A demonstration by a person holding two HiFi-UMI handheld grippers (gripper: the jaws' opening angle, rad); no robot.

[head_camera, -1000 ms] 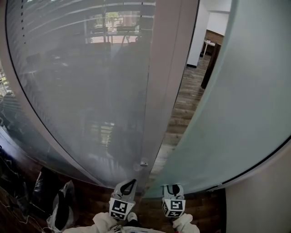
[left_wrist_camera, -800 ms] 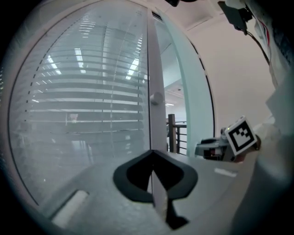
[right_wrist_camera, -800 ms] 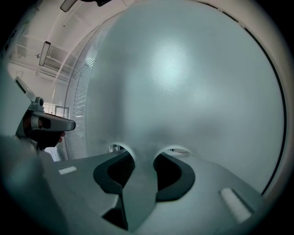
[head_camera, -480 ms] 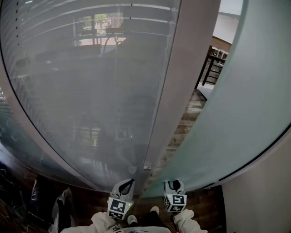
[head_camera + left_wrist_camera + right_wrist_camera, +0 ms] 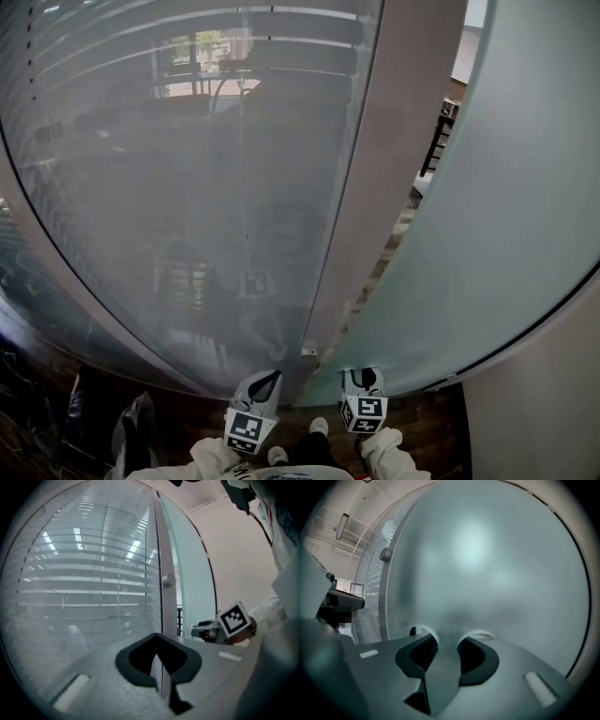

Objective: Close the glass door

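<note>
1. Straight ahead there's one opening: a narrow gap between the grey door post and the frosted glass door, with wooden floor showing through.
2. Left is blocked. The glass panel with blinds fills everything up to the post.
3. A small knob juts from the post low down, right at the gap's mouth.
4. The right tool faces the frosted door close up, with glass all across its view.
5. The left tool sits at the post's foot, hard against the panel.
6. Far right, a pale wall hems in the door's edge.
7. Down-left, dark clutter crowds the floor.
</note>
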